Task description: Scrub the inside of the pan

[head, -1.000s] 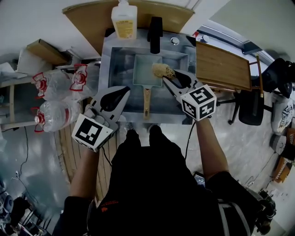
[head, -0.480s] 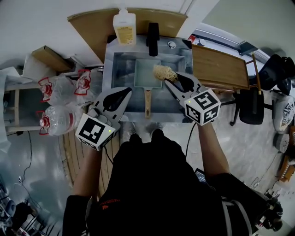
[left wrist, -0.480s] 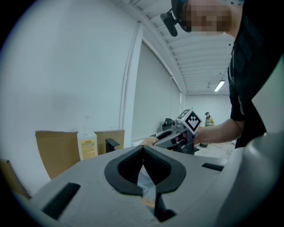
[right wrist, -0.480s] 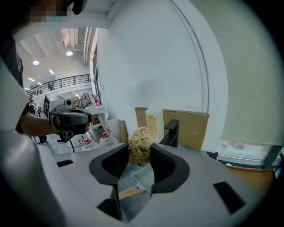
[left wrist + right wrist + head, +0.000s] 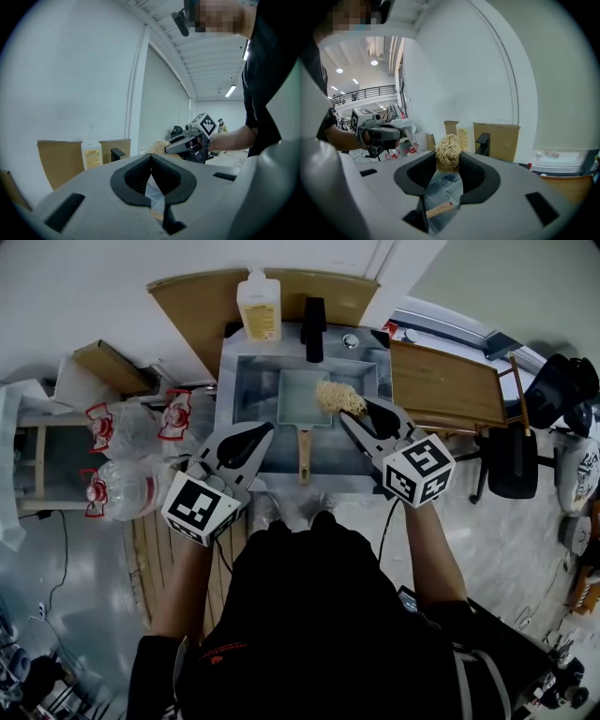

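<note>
**Head view: your right gripper [image 5: 349,410] pinches the scrubber [image 5: 339,397] at the pan [image 5: 302,396]**

The pan is rectangular and shallow, with a pale blue-green inside and a straight handle [image 5: 304,452] of light wood that points back toward you. It lies flat in the steel sink [image 5: 246,381], a square-cornered basin of dull grey metal. The scrubber is a loose, straw-coloured wad of coarse fibres. It sits over the pan's right side, but you cannot tell from here whether it touches the pan.

In the right gripper view, your black ribbed pads are pressed onto the wad from both sides, and its frizzy top stands up above them. Below the jaws you can see the pan's wooden handle and the wet-looking metal of the sink.

Your left gripper [image 5: 262,433] hangs at the sink's near left corner, beside the handle and apart from it. In the left gripper view its jaws meet at the tips with nothing between them.

Behind the sink stand a blocky black faucet [image 5: 314,317] and a pale plastic soap bottle [image 5: 259,307] with a yellow label. Brown cardboard [image 5: 192,301] leans against the white wall behind them. A wooden board [image 5: 448,382] with a visible grain adjoins the sink on your right, with a black chair [image 5: 514,461] past it. On your left lie clear, crinkled water bottles [image 5: 122,427] with red-and-white labels. The floor is glossy grey.
</note>
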The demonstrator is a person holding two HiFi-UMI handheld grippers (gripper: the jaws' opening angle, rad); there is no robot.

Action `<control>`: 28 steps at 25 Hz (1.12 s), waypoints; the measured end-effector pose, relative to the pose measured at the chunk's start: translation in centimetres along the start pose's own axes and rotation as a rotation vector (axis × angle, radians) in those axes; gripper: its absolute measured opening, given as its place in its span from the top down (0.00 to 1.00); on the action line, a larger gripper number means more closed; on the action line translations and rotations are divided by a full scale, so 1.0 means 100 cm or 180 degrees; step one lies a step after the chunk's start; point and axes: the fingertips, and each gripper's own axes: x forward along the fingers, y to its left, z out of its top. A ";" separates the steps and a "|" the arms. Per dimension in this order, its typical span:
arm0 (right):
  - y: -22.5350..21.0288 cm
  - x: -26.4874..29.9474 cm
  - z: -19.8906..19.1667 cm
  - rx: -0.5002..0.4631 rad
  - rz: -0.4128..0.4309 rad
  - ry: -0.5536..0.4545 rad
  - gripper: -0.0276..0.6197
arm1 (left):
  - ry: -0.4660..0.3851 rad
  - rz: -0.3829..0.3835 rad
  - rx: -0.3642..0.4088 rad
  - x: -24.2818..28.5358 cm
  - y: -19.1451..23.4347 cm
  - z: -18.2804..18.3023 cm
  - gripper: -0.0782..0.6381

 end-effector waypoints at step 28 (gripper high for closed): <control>-0.001 -0.011 0.006 0.0027 0.0073 -0.0116 0.72 | 0.0018 0.0001 -0.0061 0.014 -0.007 -0.001 0.87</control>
